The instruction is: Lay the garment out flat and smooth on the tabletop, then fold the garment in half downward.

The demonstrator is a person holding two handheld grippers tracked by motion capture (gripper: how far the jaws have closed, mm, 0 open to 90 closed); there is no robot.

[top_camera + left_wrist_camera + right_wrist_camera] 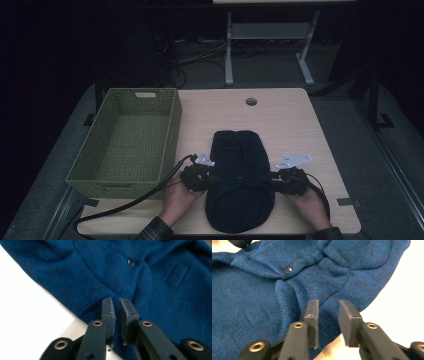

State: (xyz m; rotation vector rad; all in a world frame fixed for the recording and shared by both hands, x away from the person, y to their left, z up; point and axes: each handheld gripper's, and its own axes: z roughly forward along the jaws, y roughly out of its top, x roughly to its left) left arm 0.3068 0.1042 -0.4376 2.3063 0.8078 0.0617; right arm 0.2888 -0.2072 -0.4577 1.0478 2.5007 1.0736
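Dim room beyond, with pale wooden table (pixel 295 125) across the middle of the high view and a white frame's legs (pixel 229 50) at upper centre. At left of frame, woven green basket (pixel 125 140) on the table's left side, long axis running up the picture. Just right of its lower corner, left hand (pixel 176 199) entering from the bottom edge, forearm angled up and rightward, wrapped round left gripper (pixel 212 179), which points right toward the garment's edge. In the left gripper view, left gripper (pixel 116 305) over the knit edge, jaws parted by a slim gap, nothing pinched, cloth released. At lower centre, dark blue knitted garment (pixel 240 180) folded into an oblong, long axis running from bottom edge toward upper centre, narrower end pointing up the frame, wider rounded end nearest the person; one small dark button (pixel 131 262) on its front. At right, right hand (pixel 311 202) mirrored, forearm angled up and leftward, right gripper (pixel 274 181) pointing left at the garment's opposite edge. In the right gripper view, right gripper (pixel 328 307) with jaws clearly apart, hovering over the knit hem, grasping nothing.
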